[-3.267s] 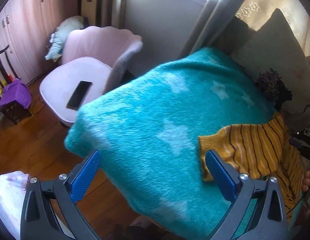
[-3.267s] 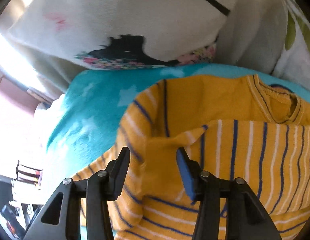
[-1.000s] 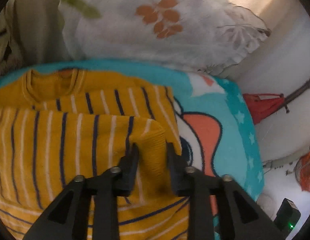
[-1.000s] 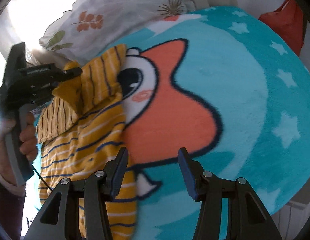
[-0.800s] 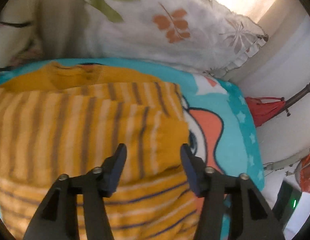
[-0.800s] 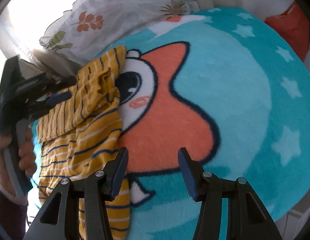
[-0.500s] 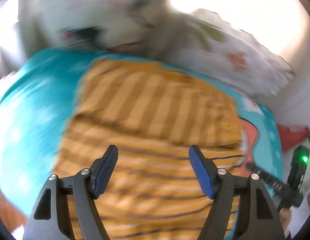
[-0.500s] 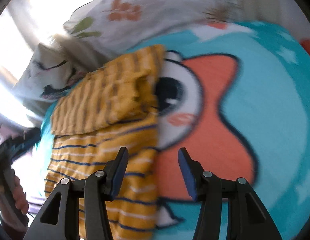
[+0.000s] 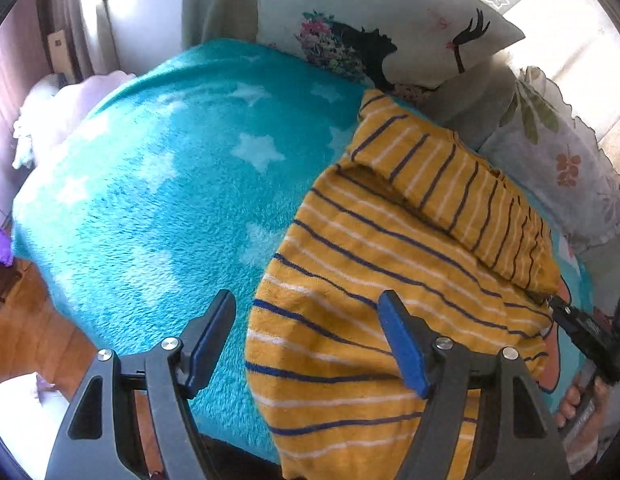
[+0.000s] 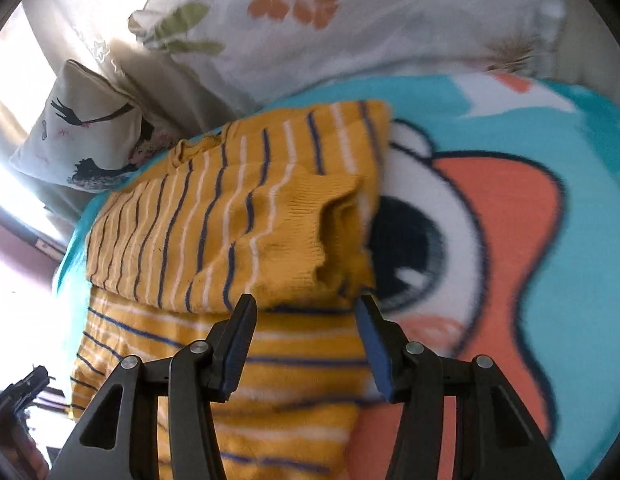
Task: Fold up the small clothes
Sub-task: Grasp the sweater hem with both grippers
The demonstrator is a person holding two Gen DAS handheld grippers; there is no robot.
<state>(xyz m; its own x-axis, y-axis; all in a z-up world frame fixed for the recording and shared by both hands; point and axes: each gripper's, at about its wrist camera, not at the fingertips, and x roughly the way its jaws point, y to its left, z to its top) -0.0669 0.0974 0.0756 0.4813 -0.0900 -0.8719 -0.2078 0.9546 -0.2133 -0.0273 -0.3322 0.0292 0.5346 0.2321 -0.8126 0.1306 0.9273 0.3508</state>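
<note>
A small yellow sweater (image 9: 390, 264) with navy and white stripes lies on a teal star blanket (image 9: 181, 184). Both sleeves are folded across its chest. My left gripper (image 9: 305, 340) is open and empty over the sweater's lower left hem corner. My right gripper (image 10: 305, 336) is open and empty, just in front of the folded sleeve cuff (image 10: 310, 236) on the sweater (image 10: 213, 232), near its right edge. The right gripper also shows at the right edge of the left wrist view (image 9: 586, 332).
Pillows lie behind the sweater: a lash-print one (image 9: 390, 24) and a floral one (image 10: 350, 12). The blanket's orange cartoon print (image 10: 506, 240) lies to the sweater's right. A pink chair (image 9: 73, 96) and wooden floor (image 9: 33, 336) lie beyond the bed's left edge.
My left gripper let go of the folded sleeve, opened, and swung back to the hem's left corner. My right gripper moved left from the orange print up to the sleeve cuff.
</note>
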